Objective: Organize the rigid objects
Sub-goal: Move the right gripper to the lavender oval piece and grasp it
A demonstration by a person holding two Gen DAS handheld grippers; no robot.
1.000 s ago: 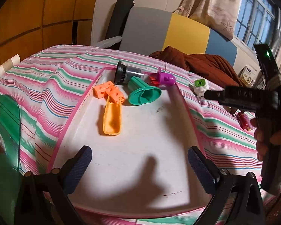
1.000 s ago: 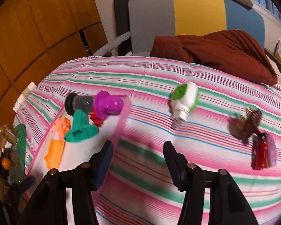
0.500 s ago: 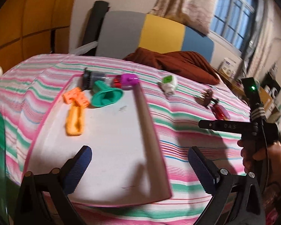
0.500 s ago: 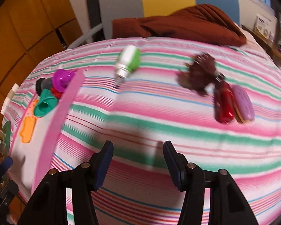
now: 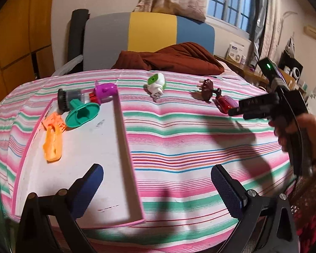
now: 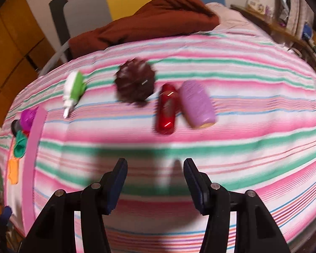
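Observation:
A pink-rimmed white tray [image 5: 124, 130] lies on the striped cloth and holds an orange piece [image 5: 52, 141], a teal funnel [image 5: 82, 113], a grey-black cylinder [image 5: 68, 97] and a purple piece [image 5: 105, 91]. On the cloth lie a white-green plug-in [image 6: 73, 88], a brown claw clip [image 6: 134, 82], a red case [image 6: 166, 109] and a lilac case [image 6: 197, 104]. My left gripper [image 5: 157, 186] is open and empty over the tray's right rim. My right gripper [image 6: 155, 181] is open and empty, short of the red case; it also shows in the left wrist view [image 5: 236, 110].
A brown blanket [image 5: 170, 58] lies at the far edge of the bed, before a grey, yellow and blue headboard [image 5: 149, 29]. A shelf with boxes [image 5: 236, 51] stands at the far right. Wood panels [image 5: 16, 31] line the left wall.
Both grippers have swung to the right. The right gripper's view now centres on the red and lilac cases, which look closer. The tray has slid to the left in both views.

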